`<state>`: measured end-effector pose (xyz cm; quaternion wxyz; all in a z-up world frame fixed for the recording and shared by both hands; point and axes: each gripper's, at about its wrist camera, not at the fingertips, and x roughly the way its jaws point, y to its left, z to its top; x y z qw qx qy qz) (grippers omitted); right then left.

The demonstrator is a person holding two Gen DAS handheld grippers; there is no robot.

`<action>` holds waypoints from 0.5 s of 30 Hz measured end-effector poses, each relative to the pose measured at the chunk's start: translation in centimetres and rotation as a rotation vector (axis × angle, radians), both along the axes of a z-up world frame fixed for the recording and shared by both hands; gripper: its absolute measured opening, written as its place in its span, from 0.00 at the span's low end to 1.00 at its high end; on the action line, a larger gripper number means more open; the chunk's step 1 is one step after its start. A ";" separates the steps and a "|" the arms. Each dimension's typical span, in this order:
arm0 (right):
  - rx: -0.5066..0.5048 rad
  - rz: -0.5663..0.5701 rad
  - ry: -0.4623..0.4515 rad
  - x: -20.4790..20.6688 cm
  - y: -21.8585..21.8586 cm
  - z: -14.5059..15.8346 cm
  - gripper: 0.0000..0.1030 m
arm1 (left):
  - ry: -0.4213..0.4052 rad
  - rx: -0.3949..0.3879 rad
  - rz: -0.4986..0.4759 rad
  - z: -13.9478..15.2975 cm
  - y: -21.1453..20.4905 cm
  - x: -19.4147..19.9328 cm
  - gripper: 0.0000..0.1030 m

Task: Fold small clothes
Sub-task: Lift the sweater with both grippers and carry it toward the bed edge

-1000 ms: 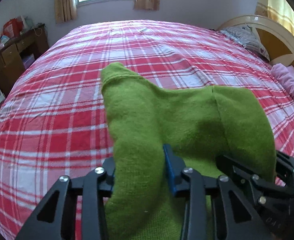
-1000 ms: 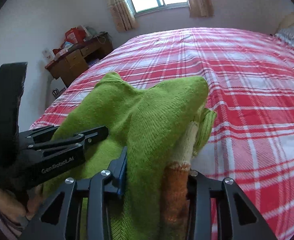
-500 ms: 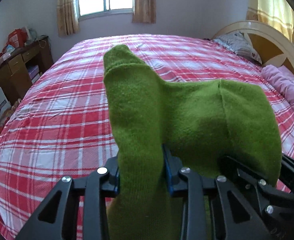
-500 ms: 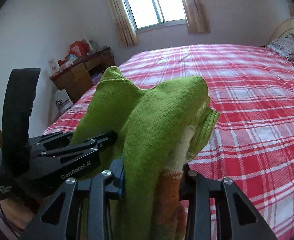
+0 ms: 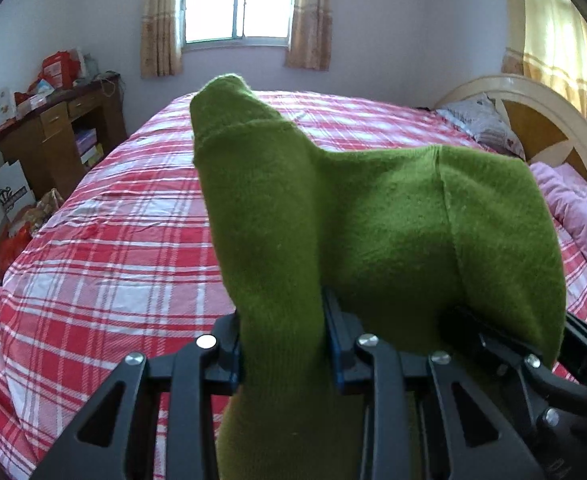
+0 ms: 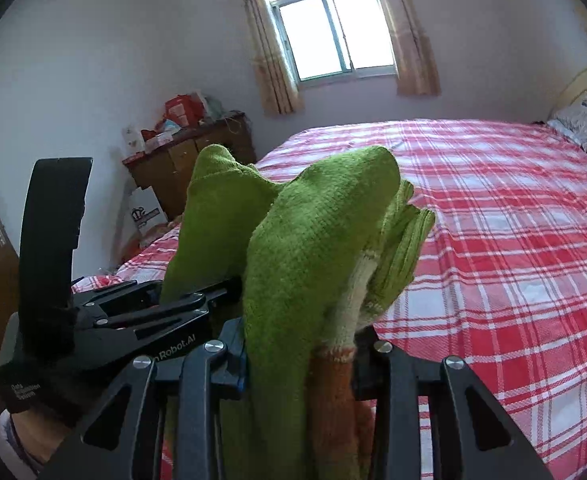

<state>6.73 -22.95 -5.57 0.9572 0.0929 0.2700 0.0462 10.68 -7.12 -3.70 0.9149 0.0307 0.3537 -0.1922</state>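
Your left tool (image 5: 283,344) is pinching a fold of the green sweater (image 5: 373,220); the knit fills the gap between its two blue-padded fingers and rises above them in a tall peak. Your right tool (image 6: 299,356) is pinching another part of the same sweater (image 6: 305,248), with green knit and a cream-and-orange striped part squeezed between its fingers. A ribbed green edge pokes out to the right of that bunch.

You are holding the sweater up in the air, above the near edge of the bed (image 5: 113,240), and it does not lie on the bed's red and white checked sheet. From the left view, the stretch of sweater between your two tools runs off to the right and drapes over the right tool's black frame (image 5: 533,364). From the right view, the left tool (image 6: 141,312) sits just beside on the left, its fingers hidden in green knit.

At the far right, by the headboard (image 5: 533,120), lie a pillow (image 5: 481,120) and a pink blanket (image 5: 573,208). A wooden desk (image 5: 57,136) stands against the wall left of the bed, under the window (image 5: 235,0).
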 end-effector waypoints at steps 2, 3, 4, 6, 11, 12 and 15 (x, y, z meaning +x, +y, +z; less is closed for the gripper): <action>-0.004 0.012 -0.009 -0.1 0.6 0.5 0.35 | -0.004 -0.015 0.011 0.2 0.9 -0.1 0.32; -0.003 0.018 -0.013 -0.1 0.9 0.7 0.35 | -0.007 -0.020 0.018 0.3 1.4 -0.2 0.32; -0.002 0.032 -0.019 -0.1 1.4 1.0 0.35 | -0.010 -0.026 0.027 0.5 1.9 -0.2 0.32; -0.009 0.054 -0.027 0.0 2.4 1.4 0.35 | -0.018 -0.035 0.048 0.8 3.2 -0.3 0.32; -0.024 0.140 -0.053 1.0 5.9 2.3 0.35 | -0.039 -0.045 0.128 1.5 7.6 -0.2 0.32; -0.024 0.160 -0.058 1.2 6.7 2.4 0.35 | -0.044 -0.045 0.146 1.6 8.4 -0.2 0.32; -0.024 0.224 -0.069 2.2 9.8 2.6 0.35 | -0.053 -0.045 0.219 1.8 11.8 0.0 0.32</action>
